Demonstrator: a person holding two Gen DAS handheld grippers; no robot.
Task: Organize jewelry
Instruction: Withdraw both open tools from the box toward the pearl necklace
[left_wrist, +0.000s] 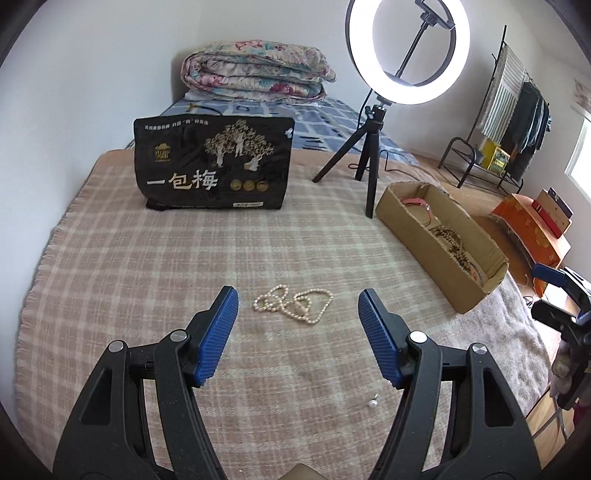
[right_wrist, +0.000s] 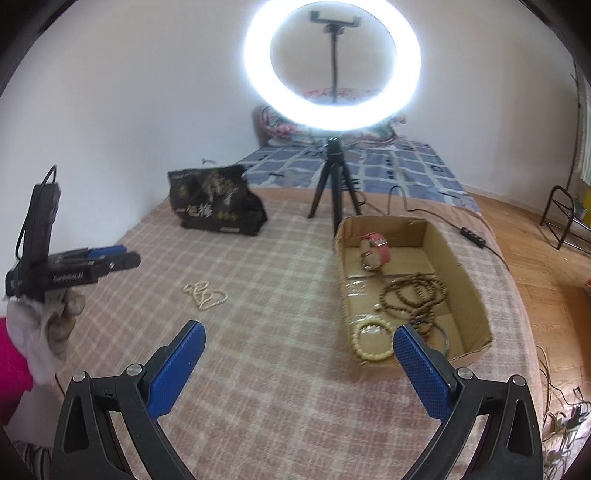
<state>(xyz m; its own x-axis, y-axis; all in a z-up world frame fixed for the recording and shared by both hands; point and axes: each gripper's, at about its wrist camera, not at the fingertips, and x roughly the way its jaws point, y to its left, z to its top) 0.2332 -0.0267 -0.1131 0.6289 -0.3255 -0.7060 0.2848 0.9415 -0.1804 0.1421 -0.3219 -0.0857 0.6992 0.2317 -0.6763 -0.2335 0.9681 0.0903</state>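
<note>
A cream pearl necklace (left_wrist: 293, 303) lies tangled on the plaid blanket, just ahead of my open left gripper (left_wrist: 298, 300); it also shows in the right wrist view (right_wrist: 205, 294). A cardboard box (right_wrist: 461, 258) to the right holds a pink watch (right_wrist: 375, 251), brown bead strands (right_wrist: 413, 295) and a cream bead bracelet (right_wrist: 373, 341). The box also shows in the left wrist view (left_wrist: 417, 236). My right gripper (right_wrist: 299, 332) is open and empty, above the blanket beside the box's near end. The left gripper also shows in the right wrist view (right_wrist: 110, 256). A small loose pearl piece (left_wrist: 373, 402) lies near the left gripper's right finger.
A black snack bag (left_wrist: 214, 164) stands at the back of the blanket. A ring light on a tripod (left_wrist: 369, 162) stands beside the box's far end, its cable (right_wrist: 472, 232) trailing right. Folded quilt (left_wrist: 255, 70) behind. Wooden floor and a clothes rack (left_wrist: 509, 122) at right.
</note>
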